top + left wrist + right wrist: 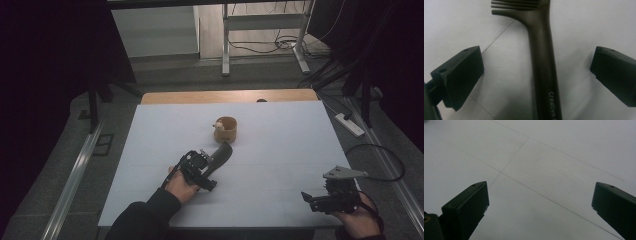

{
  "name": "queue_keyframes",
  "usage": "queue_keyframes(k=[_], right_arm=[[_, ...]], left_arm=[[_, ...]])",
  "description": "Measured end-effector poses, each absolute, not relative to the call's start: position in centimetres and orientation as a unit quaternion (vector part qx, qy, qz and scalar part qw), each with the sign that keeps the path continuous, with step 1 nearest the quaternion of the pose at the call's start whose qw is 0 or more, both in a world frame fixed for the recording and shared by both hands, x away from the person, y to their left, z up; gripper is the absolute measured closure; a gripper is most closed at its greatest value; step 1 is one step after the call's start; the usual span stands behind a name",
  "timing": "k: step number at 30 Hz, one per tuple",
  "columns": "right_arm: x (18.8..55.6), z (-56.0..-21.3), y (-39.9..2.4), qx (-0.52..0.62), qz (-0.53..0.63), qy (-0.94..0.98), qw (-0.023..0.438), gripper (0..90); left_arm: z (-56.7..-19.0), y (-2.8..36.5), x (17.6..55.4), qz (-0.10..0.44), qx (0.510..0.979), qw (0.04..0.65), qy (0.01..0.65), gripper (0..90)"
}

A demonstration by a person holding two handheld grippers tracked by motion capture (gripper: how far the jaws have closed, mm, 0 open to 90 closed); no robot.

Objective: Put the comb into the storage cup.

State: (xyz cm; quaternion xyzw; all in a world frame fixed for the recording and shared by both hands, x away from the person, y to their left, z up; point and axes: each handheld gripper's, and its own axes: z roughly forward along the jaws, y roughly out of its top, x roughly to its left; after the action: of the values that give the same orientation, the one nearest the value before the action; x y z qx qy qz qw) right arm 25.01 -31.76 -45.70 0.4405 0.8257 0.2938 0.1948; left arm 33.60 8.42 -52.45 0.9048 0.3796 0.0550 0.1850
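Note:
A dark slotted spatula [221, 156] lies flat on the white table [280, 135], its slotted head toward the far side. My left gripper [206, 170] hovers low over its handle [544, 65], jaws wide open on either side and not touching it. A small wooden cup [226, 129] with a pale object at its rim stands just beyond the spatula head. My right gripper [312, 199] rests near the front right corner of the table, open, with bare white surface [539, 185] between its jaws.
The table's front edge runs just under both hands. A cable [380, 160] loops off the right side, and a power strip [350, 125] lies on the floor there. A metal desk frame [265, 35] stands beyond the table.

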Motion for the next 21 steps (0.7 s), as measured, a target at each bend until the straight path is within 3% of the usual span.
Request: queue_keyframes(k=[9, 16, 21], right_arm=[[25.0, -45.7, -31.7, 0.44, 0.292, 0.827, 0.194, 1.7], [25.0, -45.7, -31.8, 0.439, 0.291, 0.827, 0.195, 1.7], [25.1, -45.7, -31.7, 0.439, 0.29, 0.828, 0.194, 1.7]], left_arm=[[-52.4, 8.4, 33.6, 0.053, 0.905, 0.181, 0.38, 0.2], [-51.4, 9.0, 33.5, 0.054, 0.901, 0.182, 0.391, 27.9], [-51.2, 8.9, 33.1, 0.056, 0.904, 0.187, 0.38, 53.7]])
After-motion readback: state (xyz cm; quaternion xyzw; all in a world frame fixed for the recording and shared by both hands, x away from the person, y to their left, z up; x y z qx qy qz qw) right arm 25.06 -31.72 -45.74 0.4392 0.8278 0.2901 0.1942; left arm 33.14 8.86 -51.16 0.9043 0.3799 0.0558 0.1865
